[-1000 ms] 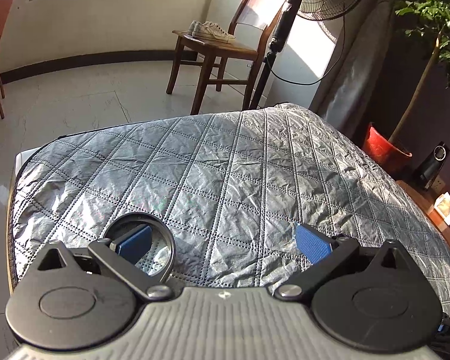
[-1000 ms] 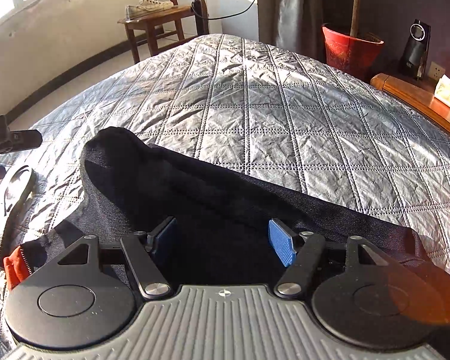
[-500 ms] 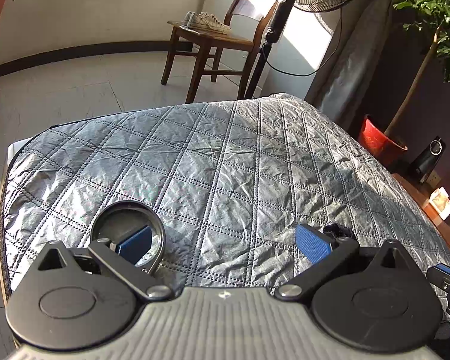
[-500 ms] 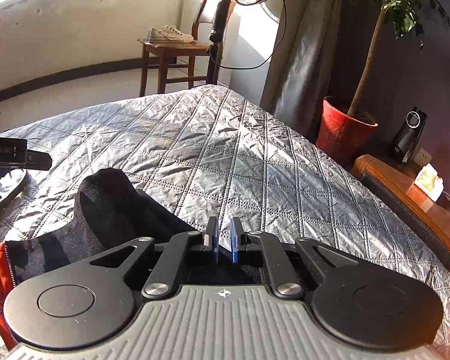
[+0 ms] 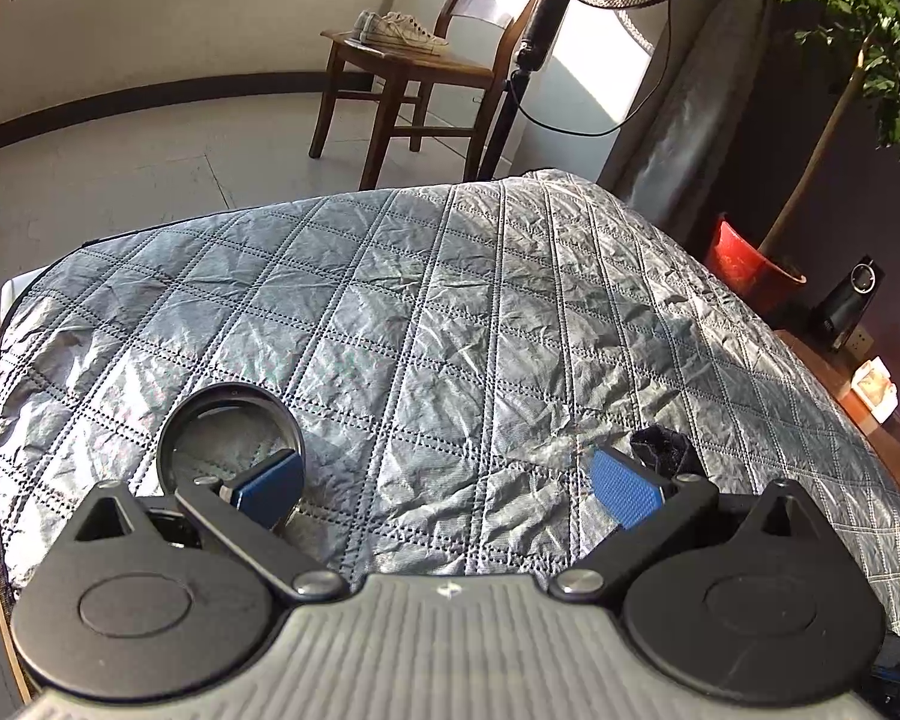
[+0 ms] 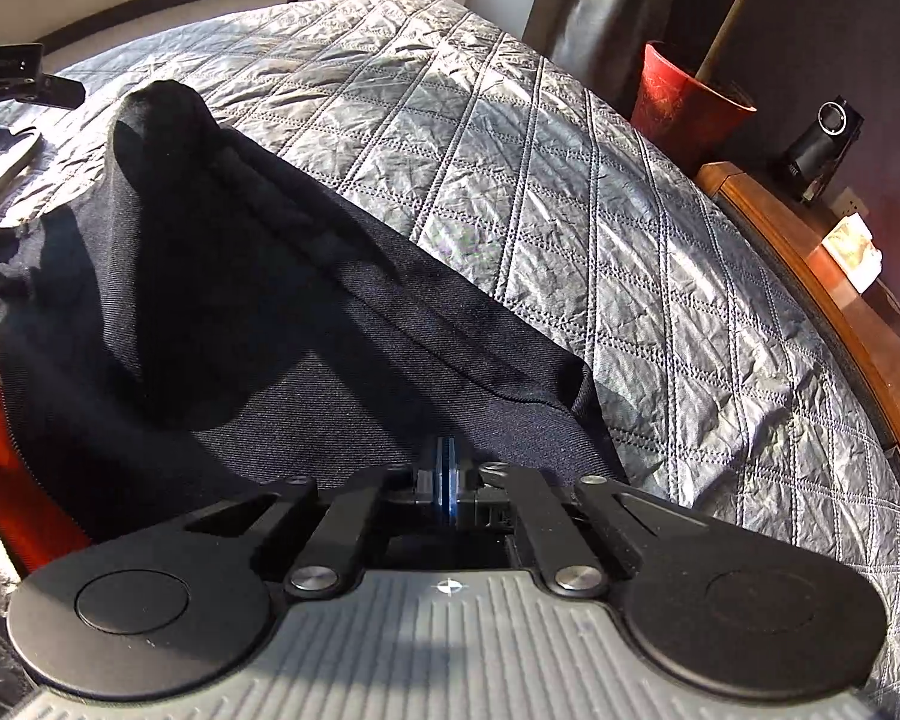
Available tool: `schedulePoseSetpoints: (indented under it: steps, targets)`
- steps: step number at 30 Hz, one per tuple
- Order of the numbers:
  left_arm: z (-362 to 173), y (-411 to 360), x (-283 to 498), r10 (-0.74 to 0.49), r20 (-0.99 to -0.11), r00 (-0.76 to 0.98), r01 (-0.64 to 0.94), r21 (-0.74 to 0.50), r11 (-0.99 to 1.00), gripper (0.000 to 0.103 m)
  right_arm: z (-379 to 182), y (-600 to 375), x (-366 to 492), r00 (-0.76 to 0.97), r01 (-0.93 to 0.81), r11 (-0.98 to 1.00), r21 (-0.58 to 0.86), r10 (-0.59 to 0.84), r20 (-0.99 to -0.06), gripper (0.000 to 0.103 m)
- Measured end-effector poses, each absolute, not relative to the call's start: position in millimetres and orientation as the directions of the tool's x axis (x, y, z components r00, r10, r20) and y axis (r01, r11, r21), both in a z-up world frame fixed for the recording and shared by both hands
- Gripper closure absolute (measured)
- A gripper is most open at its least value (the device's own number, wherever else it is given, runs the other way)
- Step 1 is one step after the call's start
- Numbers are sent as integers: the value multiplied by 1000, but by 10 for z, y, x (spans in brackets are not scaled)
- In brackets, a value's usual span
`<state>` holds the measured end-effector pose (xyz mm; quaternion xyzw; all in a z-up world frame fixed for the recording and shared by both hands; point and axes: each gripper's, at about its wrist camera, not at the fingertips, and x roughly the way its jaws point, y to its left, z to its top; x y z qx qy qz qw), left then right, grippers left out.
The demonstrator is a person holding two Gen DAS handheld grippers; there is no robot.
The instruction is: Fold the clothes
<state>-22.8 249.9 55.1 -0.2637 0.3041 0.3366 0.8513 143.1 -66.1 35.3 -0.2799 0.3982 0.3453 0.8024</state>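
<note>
A dark navy garment (image 6: 258, 324) with an orange lining (image 6: 6, 480) lies bunched on the grey quilted cover (image 6: 510, 180) in the right wrist view. My right gripper (image 6: 447, 474) is shut on the garment's near edge and holds it raised. A small dark tip of the garment (image 5: 660, 447) shows in the left wrist view just beyond the right fingertip. My left gripper (image 5: 444, 483) is open and empty, low over the quilted cover (image 5: 420, 312). The left gripper's side (image 6: 18, 75) shows at the far left of the right wrist view.
A black ring (image 5: 228, 426) lies on the cover by the left fingertip. Beyond the bed stand a wooden chair with sneakers (image 5: 402, 54), a standing fan (image 5: 570, 12), a red plant pot (image 5: 744, 258) and a wooden side table (image 6: 822, 252).
My right gripper closed on the garment's edge and lifted it. My left gripper stayed open and shifted slightly over the cover; the garment's dark tip came into its view.
</note>
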Motion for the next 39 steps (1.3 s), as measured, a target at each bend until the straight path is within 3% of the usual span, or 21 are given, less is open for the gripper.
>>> schedulePoseSetpoints:
  steps: [3,4,8,10,12,15,16,18,20,24,29,32,33,34,38,39]
  targets:
    - [551,2481,-219,414,-694,590,-733,-244,635,1,499,-723,1492,543,-721,656,-221,338,-769,101]
    - [549,2473,-211,413,-694,590,-732,-244,637,1,544,-762,1540,570,-695,681,-229,328,-753,89]
    - [545,2438,-182,408,-695,592,-725,-239,646,1,522,-866,1649,506,-710,687,-156,342,-792,71]
    - [546,2427,-179,406,-695,593,-723,-238,648,1,440,-875,1588,502,-722,666,-187,318,-804,51]
    - [547,2417,-178,406,-694,594,-722,-238,650,1,384,-902,1579,490,-721,674,-164,327,-808,44]
    - [546,2402,-174,405,-694,595,-720,-237,652,1,355,-920,1592,510,-702,696,-149,346,-788,57]
    - [542,2397,-169,403,-695,595,-719,-236,653,1,357,-929,1603,511,-699,702,-138,355,-782,71]
    - [536,2389,-152,399,-699,594,-717,-234,657,1,377,-935,1595,524,-699,701,-141,368,-769,89]
    - [527,2381,-133,393,-702,594,-713,-233,662,1,434,-965,1568,545,-695,706,-138,391,-741,90]
    - [523,2353,-113,383,-704,597,-705,-233,670,1,522,-1060,1588,587,-657,746,-110,416,-695,102]
    - [507,2345,-107,381,-707,595,-703,-229,673,1,613,-1132,1688,596,-631,775,-37,454,-662,101]
    - [494,2337,-102,375,-711,595,-701,-230,676,1,575,-1066,1721,512,-684,729,-29,451,-731,69]
    - [496,2330,-100,374,-710,596,-699,-230,677,1,535,-1029,1705,497,-699,713,-56,428,-754,52]
    - [498,2324,-97,374,-709,598,-697,-230,679,1,498,-997,1669,513,-702,704,-107,396,-762,48]
    - [496,2298,-82,367,-711,600,-690,-228,687,1,372,-969,1684,491,-696,712,-94,376,-786,51]
    - [493,2293,-79,367,-711,600,-689,-226,688,1,350,-959,1690,487,-694,714,-91,373,-790,62]
